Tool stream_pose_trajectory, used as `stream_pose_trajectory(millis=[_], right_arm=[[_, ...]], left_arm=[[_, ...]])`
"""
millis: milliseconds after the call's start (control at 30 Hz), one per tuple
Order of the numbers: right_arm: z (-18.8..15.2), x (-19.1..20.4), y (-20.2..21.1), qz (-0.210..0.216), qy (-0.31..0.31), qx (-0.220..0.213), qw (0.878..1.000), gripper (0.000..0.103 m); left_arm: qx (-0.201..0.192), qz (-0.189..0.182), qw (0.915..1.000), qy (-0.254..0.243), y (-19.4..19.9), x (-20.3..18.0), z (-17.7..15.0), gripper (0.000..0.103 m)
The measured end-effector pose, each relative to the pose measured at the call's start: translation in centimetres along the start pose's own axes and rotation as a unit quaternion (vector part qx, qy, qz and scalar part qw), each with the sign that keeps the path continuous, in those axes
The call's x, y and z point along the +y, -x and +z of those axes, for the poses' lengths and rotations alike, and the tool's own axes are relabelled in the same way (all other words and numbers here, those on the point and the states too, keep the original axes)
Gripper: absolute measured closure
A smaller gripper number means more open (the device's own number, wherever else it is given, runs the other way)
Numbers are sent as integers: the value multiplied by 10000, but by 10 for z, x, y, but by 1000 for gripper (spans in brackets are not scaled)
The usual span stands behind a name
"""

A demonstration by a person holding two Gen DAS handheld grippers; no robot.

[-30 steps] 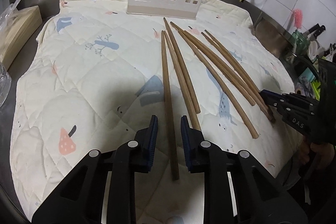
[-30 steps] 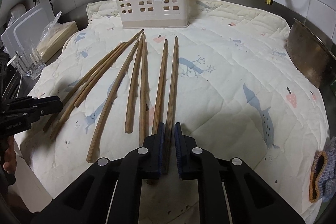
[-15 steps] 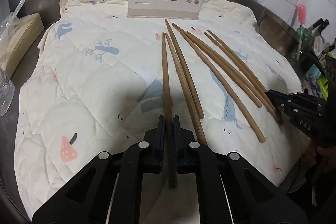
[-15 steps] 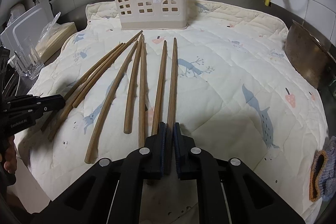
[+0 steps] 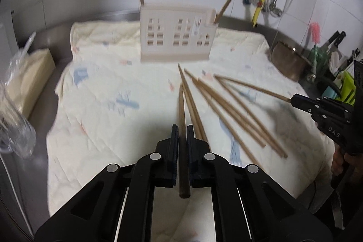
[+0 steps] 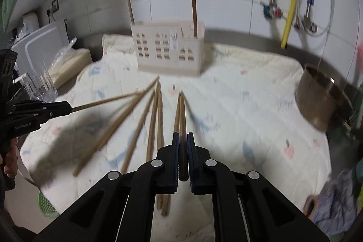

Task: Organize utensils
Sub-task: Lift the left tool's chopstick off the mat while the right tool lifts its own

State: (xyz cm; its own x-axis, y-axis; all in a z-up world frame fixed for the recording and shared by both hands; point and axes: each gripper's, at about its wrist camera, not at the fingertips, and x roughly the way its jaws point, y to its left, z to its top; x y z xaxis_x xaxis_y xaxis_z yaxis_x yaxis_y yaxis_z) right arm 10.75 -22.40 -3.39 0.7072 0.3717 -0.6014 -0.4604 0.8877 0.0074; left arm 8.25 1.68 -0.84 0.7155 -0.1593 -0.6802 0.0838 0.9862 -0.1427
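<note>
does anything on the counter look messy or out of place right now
Yes: loose chopsticks lie fanned unevenly across the quilted mat instead of standing in the holder, which has only two sticks.

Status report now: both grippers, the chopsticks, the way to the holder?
Left gripper, right gripper: each shut on one chopstick. Holder ahead. Path clear.

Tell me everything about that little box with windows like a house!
The holder is a cream box, plastic by its look, with window-shaped holes cut in its front. It stands upright at the far end of the quilted cloth, near the tiled wall. Two brown chopsticks stand in it, one at the left end, one at the right. Neither gripper touches it.
</note>
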Motion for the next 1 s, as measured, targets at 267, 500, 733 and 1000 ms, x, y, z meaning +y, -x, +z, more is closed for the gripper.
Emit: stream_pose_trajectory(millis=[267,500,733,1000], right_arm=[[46,-3,6,88,163,-459,9988,97],[82,-10,1,217,71,-704,9973,96],[113,-11,-6,276,132,-819,9962,96],[122,-7,-10,330,246,-847,9956,96]], left_arm=[[-412,-55,9989,-221,9,-2,46,98],[-520,-132,9980,-344,2,-6,75,98],[-643,-169,9966,-493,1,-3,85,98],[-679,-264,9955,-601,0,-6,79,98]])
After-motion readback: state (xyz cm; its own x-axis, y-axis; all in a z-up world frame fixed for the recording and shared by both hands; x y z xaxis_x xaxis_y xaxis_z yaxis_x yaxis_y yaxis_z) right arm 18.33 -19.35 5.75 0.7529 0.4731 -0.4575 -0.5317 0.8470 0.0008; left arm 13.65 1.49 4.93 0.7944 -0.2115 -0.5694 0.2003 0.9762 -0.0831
